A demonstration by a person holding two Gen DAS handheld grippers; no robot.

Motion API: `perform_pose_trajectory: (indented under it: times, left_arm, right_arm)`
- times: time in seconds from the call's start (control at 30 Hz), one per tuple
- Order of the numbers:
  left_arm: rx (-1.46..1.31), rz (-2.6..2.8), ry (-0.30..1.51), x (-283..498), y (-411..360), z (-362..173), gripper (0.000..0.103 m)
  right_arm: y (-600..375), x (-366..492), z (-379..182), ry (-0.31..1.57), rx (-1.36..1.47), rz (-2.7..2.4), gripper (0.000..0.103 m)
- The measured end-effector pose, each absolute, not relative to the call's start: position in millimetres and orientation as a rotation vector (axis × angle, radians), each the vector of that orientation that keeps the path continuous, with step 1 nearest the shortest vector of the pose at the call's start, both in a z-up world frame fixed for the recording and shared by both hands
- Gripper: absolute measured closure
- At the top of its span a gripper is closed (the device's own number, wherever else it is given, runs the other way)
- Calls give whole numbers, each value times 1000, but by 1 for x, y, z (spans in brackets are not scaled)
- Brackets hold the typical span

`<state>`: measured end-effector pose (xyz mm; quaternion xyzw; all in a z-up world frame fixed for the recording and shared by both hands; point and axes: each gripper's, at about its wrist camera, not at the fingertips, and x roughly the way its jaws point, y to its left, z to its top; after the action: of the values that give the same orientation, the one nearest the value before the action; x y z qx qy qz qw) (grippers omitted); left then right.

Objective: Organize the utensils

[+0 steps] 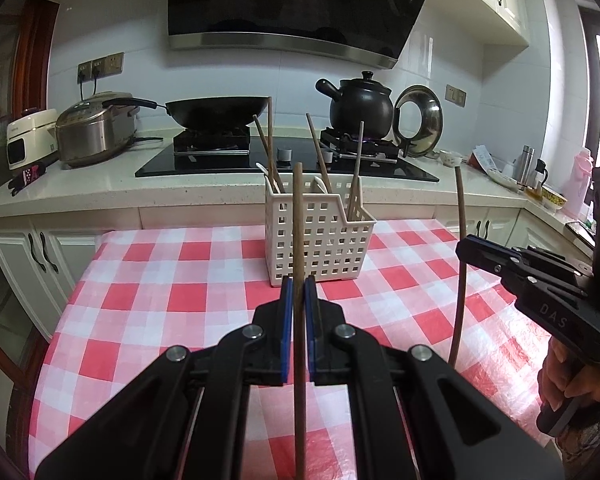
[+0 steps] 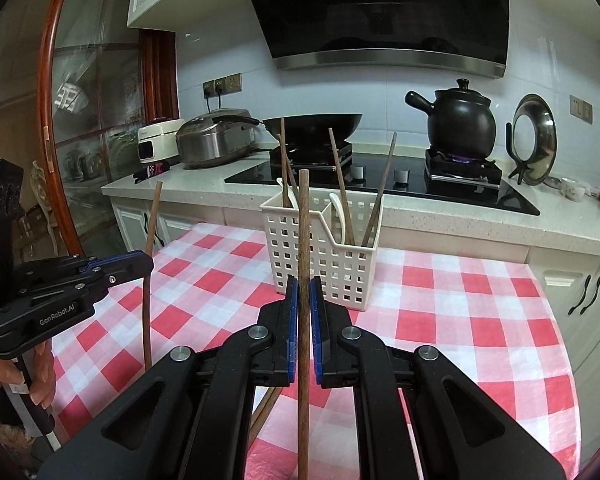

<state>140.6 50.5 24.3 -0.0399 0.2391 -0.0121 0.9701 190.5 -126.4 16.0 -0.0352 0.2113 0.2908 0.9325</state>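
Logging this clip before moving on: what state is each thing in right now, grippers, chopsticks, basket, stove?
Left gripper: shut on a brown wooden chopstick, held upright.
Right gripper: shut on a darker brown wooden chopstick, held upright.
White plastic lattice basket: upright on the red-and-white checked tablecloth, holding chopsticks and white spoons.
Black clay pot: lidded, over a lit burner.
Black wok: on the other burner.

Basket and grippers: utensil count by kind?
Chopsticks in basket: 4
Spoons in basket: 2
Chopstick in left gripper: 1
Chopstick in right gripper: 1
Total: 8
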Motion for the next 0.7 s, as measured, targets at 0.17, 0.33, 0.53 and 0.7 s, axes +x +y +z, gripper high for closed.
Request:
perform_pose_trajectory:
  times: [0.17, 0.33, 0.53, 0.7]
  left_arm:
    - [-76, -16, 465, 133, 49, 25, 97]
    - [-72, -10, 441, 127, 48, 31, 97]
    - [-66, -5, 421, 122, 49, 38, 97]
    - [-50, -7, 420, 124, 48, 40, 97]
  right_arm:
    - [-132, 183, 16, 413, -58, 593, 95]
    - [-133, 178, 21, 397, -63, 592, 95]
    - [-133, 173, 26, 379, -66, 592, 95]
    - [-133, 172, 29, 363, -73, 579, 95]
